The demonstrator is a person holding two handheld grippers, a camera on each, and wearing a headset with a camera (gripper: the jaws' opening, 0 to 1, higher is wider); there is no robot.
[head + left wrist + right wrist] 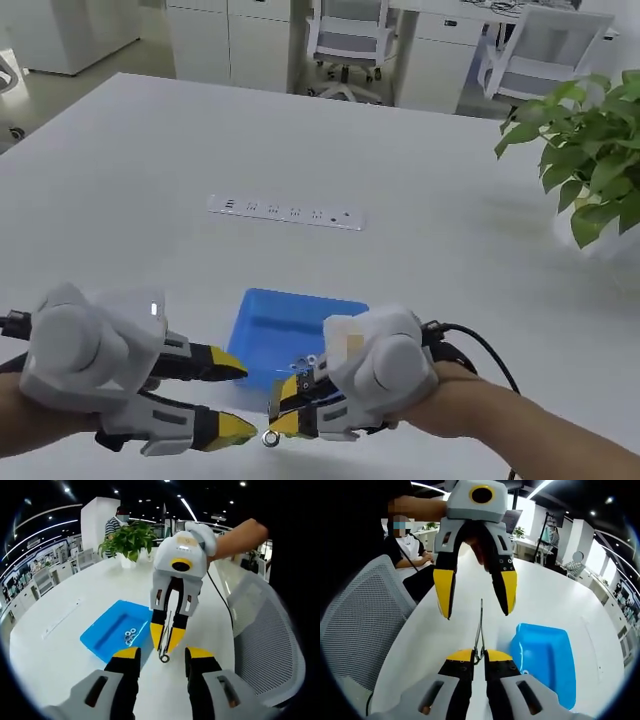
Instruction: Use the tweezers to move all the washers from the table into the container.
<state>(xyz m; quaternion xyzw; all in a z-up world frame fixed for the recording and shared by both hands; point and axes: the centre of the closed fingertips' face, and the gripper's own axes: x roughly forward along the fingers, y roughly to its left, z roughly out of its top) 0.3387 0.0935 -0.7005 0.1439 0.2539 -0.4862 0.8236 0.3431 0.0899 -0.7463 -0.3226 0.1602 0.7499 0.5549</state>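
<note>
A blue container (262,318) sits near the front of the white table and holds several washers (305,362). They also show in the left gripper view as washers (131,636) inside the container (107,630). My right gripper (283,408) is shut on thin metal tweezers (480,622). The tweezers (167,630) point down at one washer (164,658) on the table beside the container. Whether the tips pinch that washer (271,438) I cannot tell. My left gripper (232,397) faces the right one, open and with nothing in it. In the right gripper view it (476,597) hangs over the tweezers' tips, next to the container (545,655).
A white power strip (287,212) lies mid-table. A potted plant (590,140) stands at the right edge. A grey mesh chair (270,630) is at the table's near edge by the grippers. Office chairs (350,40) and cabinets stand beyond the table.
</note>
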